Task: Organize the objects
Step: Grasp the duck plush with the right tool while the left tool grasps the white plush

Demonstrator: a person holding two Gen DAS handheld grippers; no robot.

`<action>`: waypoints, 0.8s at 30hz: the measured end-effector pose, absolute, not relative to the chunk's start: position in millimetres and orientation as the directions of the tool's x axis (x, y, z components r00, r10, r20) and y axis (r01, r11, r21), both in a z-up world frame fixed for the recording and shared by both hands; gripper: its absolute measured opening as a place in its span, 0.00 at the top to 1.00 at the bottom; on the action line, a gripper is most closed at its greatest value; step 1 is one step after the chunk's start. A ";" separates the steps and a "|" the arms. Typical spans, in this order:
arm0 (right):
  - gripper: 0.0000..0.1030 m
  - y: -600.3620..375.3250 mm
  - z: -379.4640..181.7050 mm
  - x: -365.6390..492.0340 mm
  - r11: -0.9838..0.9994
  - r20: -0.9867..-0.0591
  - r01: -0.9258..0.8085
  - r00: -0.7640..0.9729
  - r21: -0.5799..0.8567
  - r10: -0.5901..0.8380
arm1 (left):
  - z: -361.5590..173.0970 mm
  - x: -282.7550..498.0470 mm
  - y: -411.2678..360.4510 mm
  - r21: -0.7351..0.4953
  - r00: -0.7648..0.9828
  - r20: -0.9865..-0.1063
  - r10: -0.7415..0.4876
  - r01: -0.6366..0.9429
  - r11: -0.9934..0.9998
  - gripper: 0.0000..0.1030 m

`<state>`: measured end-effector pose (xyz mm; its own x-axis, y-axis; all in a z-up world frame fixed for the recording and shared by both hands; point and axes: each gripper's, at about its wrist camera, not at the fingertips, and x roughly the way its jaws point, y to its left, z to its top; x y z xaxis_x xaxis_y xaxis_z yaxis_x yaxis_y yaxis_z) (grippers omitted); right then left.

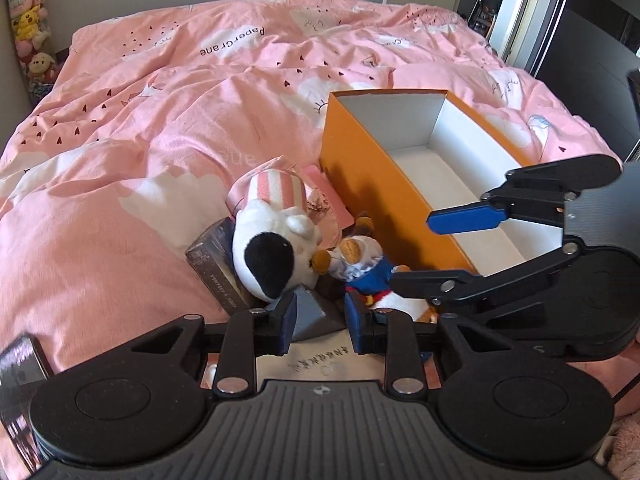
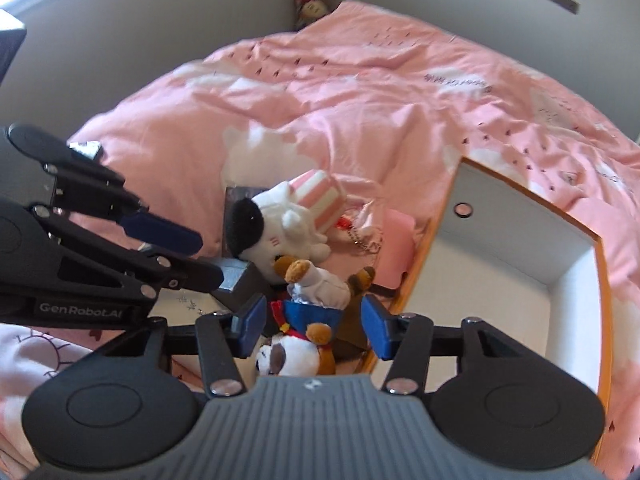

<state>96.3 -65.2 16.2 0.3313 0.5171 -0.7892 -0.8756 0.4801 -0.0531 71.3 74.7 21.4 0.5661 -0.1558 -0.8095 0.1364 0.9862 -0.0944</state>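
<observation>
Here we are at the bed point(image 1: 160, 140), pink duvet rumpled all over, and both hands are down in the little heap of things at its near edge. The left tongs point(image 1: 322, 324) sit low over the pile, narrowed to a small gap, and a grey box point(image 1: 310, 312) is caught between the blue pads, which press against its two sides. Looks like a proper hold from here.

Over to the right tongs point(image 2: 314, 328): about half open, straddling the small plush in the blue outfit point(image 2: 312, 312). The toy lies between the pads, head toward the camera, but there is daylight on one side, so no clamp on it. From the other hand's view one finger reaches over the box opening and the other lies right beside the toy.

The orange box point(image 1: 348, 152) stands open just beside the heap, white inside, nothing showing on its floor. Up against its near wall leans a flat pink item point(image 2: 394, 240), with a bit of keychain point(image 2: 360, 236) lying next to it.

The big white plush dog point(image 1: 272, 248), black ear, pink striped hat, lies on its side touching the small plush, and is propped on a dark box point(image 1: 212, 268). Off in the far corner, a stack of soft toys point(image 1: 30, 20) runs up the wall.
</observation>
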 end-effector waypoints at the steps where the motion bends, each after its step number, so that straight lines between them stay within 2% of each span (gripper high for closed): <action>1: 0.47 -57.9 11.9 101.9 0.471 -0.808 -0.880 0.315 -0.052 0.498 | 20.2 74.4 76.9 -0.088 0.563 -0.813 -0.150 0.136 0.987 0.65; 3: 0.47 -47.3 5.1 110.6 0.464 -0.841 -0.885 0.278 -0.037 0.464 | 17.8 80.2 81.4 -0.082 0.561 -0.815 -0.144 0.135 0.987 0.58; 8: 0.47 -27.4 -11.0 119.1 0.438 -0.893 -0.899 0.214 -0.021 0.396 | 13.3 89.3 88.7 -0.071 0.587 -0.802 -0.108 0.087 0.994 0.49; 13: 0.49 -14.9 -24.5 125.0 0.438 -0.918 -0.897 0.217 -0.054 0.331 | 8.9 93.8 89.7 -0.081 0.607 -0.789 -0.098 0.057 0.995 0.47; 17: 0.56 -10.8 -29.1 122.5 0.424 -0.911 -0.900 0.254 -0.099 0.326 | 5.2 94.8 90.9 -0.099 0.616 -0.782 -0.097 0.030 0.995 0.42; 24: 0.63 -20.1 -18.7 122.6 0.453 -0.890 -0.887 0.273 -0.087 0.365 | 6.7 94.3 94.3 -0.103 0.623 -0.776 -0.096 0.024 0.994 0.36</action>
